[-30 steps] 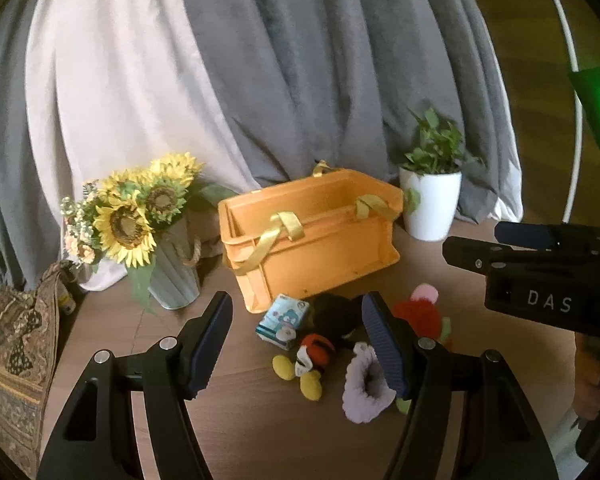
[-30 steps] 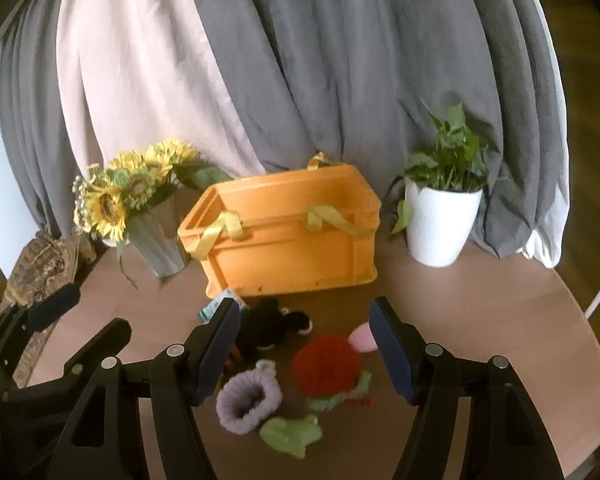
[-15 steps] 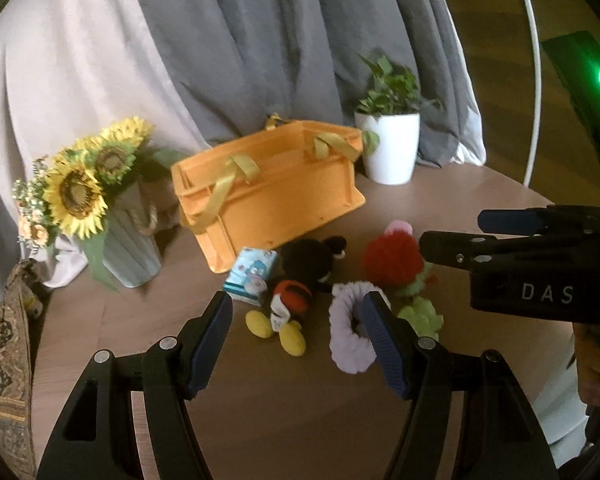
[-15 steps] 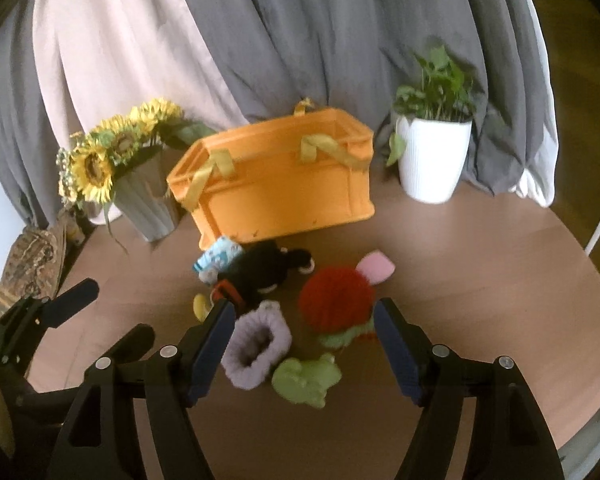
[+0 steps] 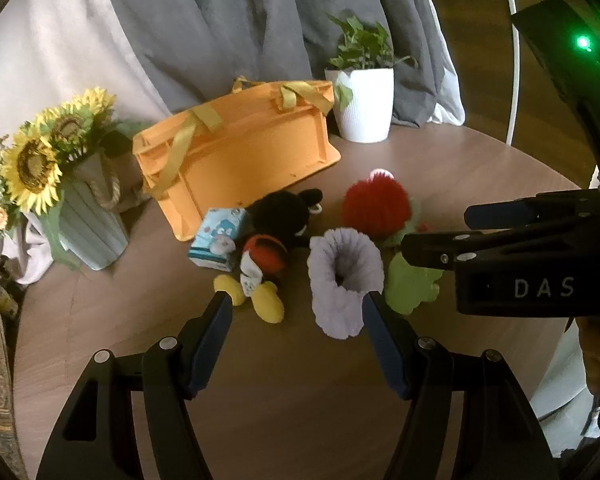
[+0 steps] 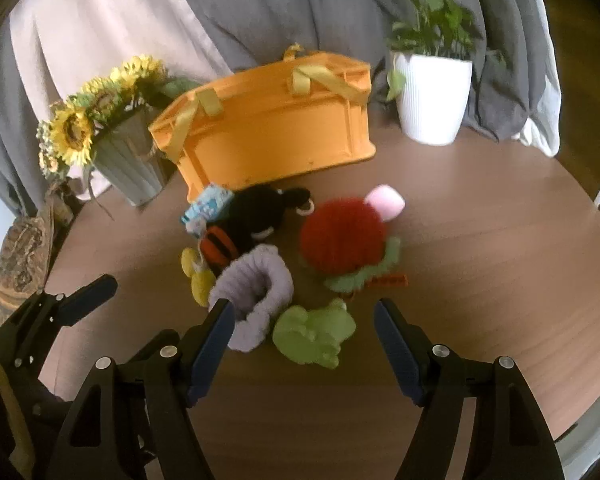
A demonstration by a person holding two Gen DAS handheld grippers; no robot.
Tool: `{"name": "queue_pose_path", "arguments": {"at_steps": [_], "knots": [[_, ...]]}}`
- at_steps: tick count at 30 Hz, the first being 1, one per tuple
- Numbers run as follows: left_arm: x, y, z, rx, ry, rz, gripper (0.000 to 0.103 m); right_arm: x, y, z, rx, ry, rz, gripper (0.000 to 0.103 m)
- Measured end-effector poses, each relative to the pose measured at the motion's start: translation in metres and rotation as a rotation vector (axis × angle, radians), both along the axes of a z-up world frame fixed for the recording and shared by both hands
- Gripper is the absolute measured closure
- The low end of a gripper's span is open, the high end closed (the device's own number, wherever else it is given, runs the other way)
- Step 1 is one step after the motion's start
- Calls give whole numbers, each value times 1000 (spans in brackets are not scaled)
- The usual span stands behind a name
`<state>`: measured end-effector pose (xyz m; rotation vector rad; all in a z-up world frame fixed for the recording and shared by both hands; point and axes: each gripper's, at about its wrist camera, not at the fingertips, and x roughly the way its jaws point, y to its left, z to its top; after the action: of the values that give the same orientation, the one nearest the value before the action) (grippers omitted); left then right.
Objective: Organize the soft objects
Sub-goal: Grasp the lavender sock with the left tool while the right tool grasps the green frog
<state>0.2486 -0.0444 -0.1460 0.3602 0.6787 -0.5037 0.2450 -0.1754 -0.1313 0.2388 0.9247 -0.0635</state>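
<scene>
Round wooden table (image 6: 480, 240). Ahead of the right gripper (image 6: 302, 330): soft toys (image 6: 340, 240), lilac scrunchie (image 6: 256, 292). Beyond them orange crate (image 6: 276, 136), sunflower vase (image 6: 128, 160), white plant pot (image 6: 432, 96).

Left claw (image 5: 298, 306) fills the bottom of its own view, tilted downward, jaws apart with nothing pressed between the pads. Right claw (image 6: 304, 314) sits likewise at the bottom of its view; its jaws have just been widening, gripping nothing.
</scene>
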Motion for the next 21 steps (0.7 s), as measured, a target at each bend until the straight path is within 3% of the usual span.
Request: {"name": "queue_pose_path", "arguments": {"at_steps": [21], "knots": [[15, -23, -58, 81, 57, -69, 37, 15, -1, -54, 20, 144, 67, 30]]}}
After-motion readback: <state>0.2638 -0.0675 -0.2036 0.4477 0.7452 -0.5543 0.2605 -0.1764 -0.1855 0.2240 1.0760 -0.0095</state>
